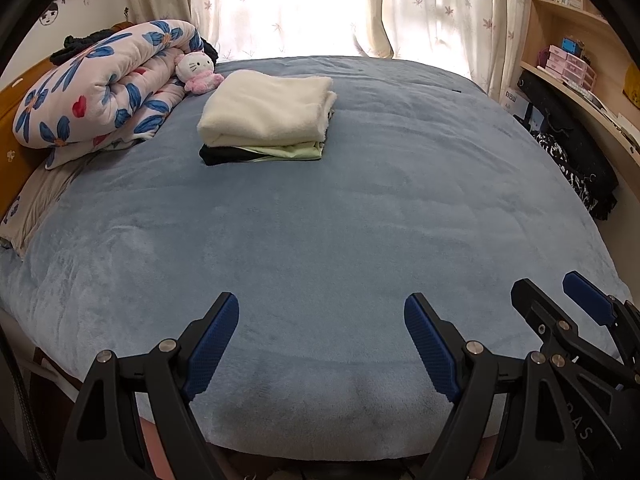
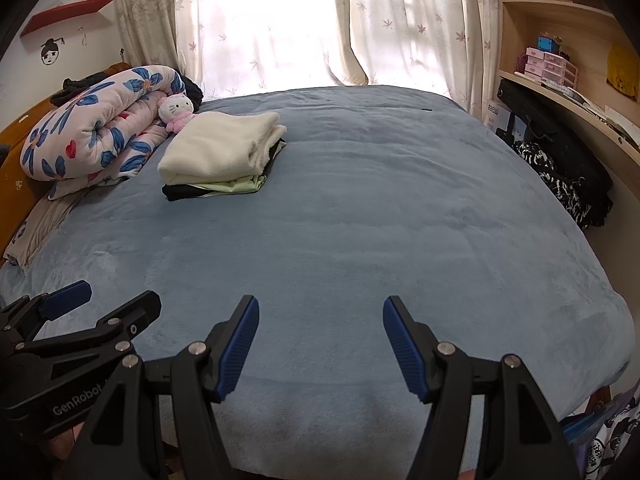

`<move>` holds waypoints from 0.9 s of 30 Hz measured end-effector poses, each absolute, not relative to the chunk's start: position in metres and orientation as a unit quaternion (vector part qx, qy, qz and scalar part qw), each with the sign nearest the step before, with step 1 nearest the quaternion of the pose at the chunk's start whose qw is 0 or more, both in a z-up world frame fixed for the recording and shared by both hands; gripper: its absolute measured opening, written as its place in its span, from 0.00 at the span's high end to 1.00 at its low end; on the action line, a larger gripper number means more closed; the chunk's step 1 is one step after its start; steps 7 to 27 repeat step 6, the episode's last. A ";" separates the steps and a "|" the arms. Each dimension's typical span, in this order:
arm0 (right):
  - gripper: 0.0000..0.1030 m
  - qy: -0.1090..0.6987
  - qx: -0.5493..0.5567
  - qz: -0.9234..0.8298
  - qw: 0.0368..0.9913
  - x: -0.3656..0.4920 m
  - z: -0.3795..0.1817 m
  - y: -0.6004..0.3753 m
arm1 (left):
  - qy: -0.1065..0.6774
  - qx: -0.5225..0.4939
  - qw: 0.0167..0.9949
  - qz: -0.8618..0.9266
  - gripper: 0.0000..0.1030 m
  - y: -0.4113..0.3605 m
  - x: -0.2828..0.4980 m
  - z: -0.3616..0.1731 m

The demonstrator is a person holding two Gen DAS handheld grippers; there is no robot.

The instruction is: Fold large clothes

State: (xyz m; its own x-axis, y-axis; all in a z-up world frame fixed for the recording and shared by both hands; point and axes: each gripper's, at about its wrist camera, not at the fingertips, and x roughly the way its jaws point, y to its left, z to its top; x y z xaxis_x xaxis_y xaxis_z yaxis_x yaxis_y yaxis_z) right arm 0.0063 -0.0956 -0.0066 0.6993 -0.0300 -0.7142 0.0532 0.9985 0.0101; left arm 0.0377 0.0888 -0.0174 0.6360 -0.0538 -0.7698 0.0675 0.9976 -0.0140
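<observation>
The folded clothes (image 1: 266, 118) lay in a stack on the far left part of the bed (image 1: 360, 208), a cream piece on top, a pale green one and a black one beneath. Just beside the stack sat a plush cat (image 1: 198, 72), leaning on a rolled flowered quilt (image 1: 100, 84) by the headboard. Curtains (image 1: 440, 8) hung behind the bed, and shelves (image 2: 560, 40) stood to the right. The left gripper (image 1: 322, 320) and right gripper (image 2: 318, 320) hung over the near edge, fingers spread wide and holding nothing. Bare blue blanket stretched between them and the stack.
</observation>
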 end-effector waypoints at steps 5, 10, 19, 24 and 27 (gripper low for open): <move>0.37 0.389 0.017 -0.022 0.921 0.007 -0.007 -0.099 | 0.429 0.011 0.903 -0.034 0.19 0.090 0.040 -0.019; 0.37 0.388 0.019 -0.023 0.921 0.007 -0.007 -0.100 | 0.429 0.011 0.903 -0.034 0.19 0.090 0.040 -0.019; 0.37 0.388 0.019 -0.023 0.921 0.007 -0.007 -0.100 | 0.429 0.011 0.903 -0.034 0.19 0.090 0.040 -0.019; 0.37 0.388 0.019 -0.023 0.921 0.007 -0.007 -0.100 | 0.429 0.011 0.903 -0.034 0.19 0.090 0.040 -0.019; 0.37 0.388 0.019 -0.023 0.921 0.007 -0.007 -0.100 | 0.429 0.011 0.903 -0.034 0.19 0.090 0.040 -0.019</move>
